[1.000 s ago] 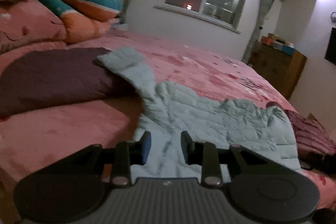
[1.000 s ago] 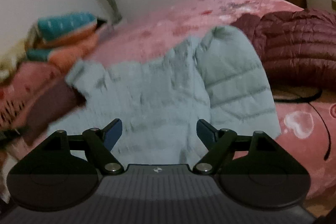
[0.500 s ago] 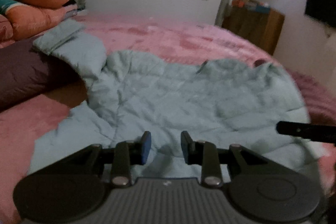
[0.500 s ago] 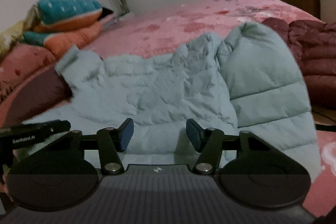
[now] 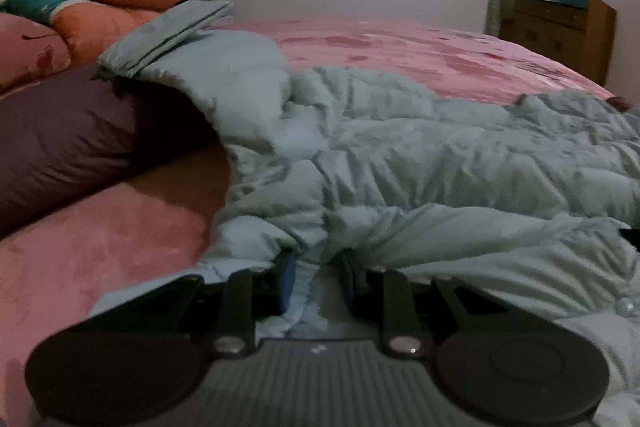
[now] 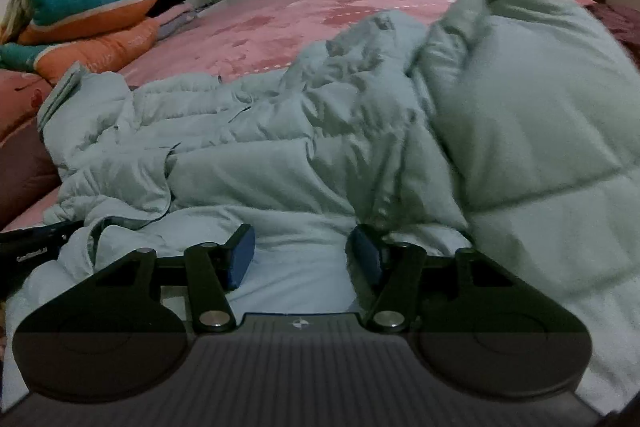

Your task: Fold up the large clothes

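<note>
The pale blue padded jacket (image 5: 420, 155) sprawls across the pink bed (image 5: 400, 47), filling mid-frame. Left claw (image 5: 316, 281) is closing over its near hem; right claw (image 6: 300, 257) stands spread above fabric. Pinch both hem corners fully before lifting evenly.

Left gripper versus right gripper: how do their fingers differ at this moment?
The left gripper has its fingers close together and closing, with a ridge of the pale blue padded jacket between them; the right gripper has its fingers much wider apart over flat jacket fabric, pinching nothing. Both sit low at the jacket's near edge, pointing across the pink bed.
</note>
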